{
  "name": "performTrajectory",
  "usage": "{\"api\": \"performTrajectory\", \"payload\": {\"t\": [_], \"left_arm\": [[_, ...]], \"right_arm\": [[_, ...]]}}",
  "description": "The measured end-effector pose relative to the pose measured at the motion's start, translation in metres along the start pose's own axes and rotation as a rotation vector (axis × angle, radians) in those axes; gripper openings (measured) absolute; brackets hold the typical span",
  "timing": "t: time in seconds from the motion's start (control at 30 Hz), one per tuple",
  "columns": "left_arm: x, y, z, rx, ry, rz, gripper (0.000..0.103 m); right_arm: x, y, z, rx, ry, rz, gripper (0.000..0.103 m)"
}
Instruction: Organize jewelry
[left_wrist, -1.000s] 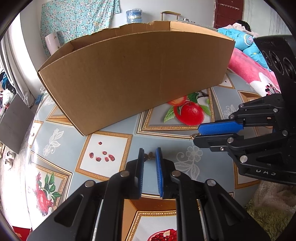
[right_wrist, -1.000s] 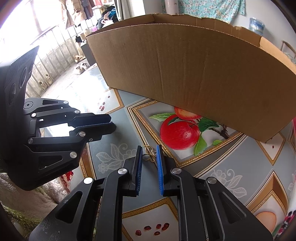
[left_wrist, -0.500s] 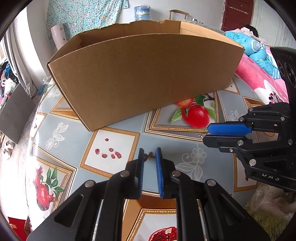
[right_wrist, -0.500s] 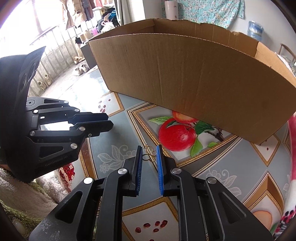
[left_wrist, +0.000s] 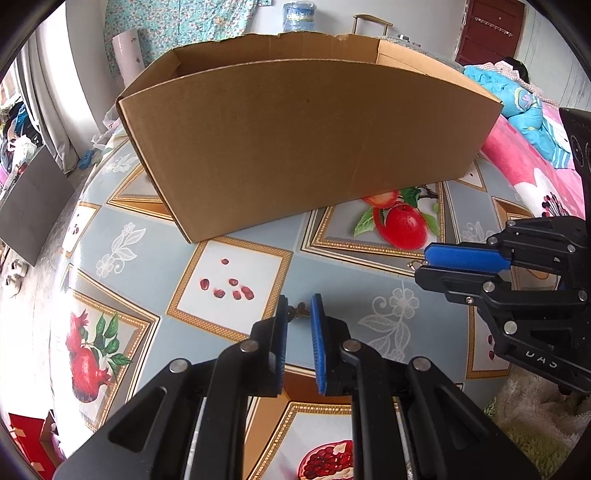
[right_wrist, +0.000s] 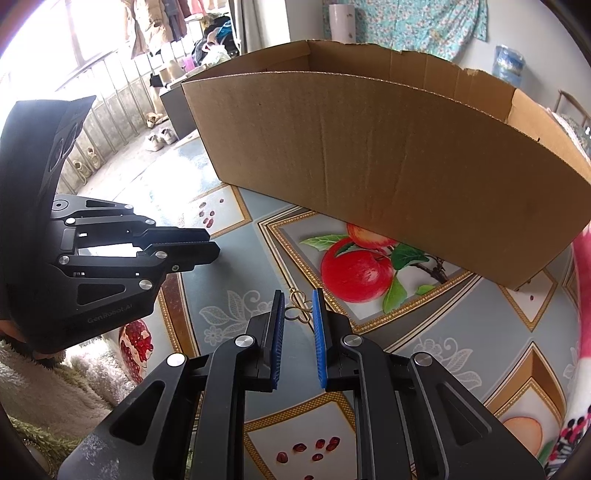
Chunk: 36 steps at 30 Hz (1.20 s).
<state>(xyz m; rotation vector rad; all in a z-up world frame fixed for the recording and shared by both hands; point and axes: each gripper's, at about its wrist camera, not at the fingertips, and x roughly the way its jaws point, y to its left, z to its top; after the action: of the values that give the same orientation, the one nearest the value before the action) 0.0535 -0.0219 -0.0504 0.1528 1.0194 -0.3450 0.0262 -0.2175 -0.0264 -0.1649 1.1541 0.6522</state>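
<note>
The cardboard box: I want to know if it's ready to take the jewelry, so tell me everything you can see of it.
The cardboard box is plain brown corrugated card, wide and shallow-looking, open at the top with a rough, torn-looking rim and no flaps or lid visible. It stands upright on the fruit-patterned tablecloth, beyond both grippers. The long near wall is unmarked except for faint vertical creases. Its floor is hidden, so any contents cannot be told. Nothing but the cloth visibly touches it.

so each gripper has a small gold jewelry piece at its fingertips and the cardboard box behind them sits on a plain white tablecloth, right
Not quite: the tablecloth is not plain white but grey-blue with gold-framed fruit prints. Both wrist views show it. The rest holds: the left gripper and right gripper each have a small gold jewelry piece at the fingertips, with the cardboard box behind.
</note>
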Motion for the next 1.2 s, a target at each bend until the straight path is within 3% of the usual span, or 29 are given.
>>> {"api": "performTrajectory", "payload": {"t": [1.2], "left_arm": [[-0.0023, 0.0076, -0.0015, -0.031, 0.031, 0.013, 0.012]], "right_arm": [[-0.0023, 0.0079, 0.0006, 0.007, -0.019, -0.006, 0.013]]}}
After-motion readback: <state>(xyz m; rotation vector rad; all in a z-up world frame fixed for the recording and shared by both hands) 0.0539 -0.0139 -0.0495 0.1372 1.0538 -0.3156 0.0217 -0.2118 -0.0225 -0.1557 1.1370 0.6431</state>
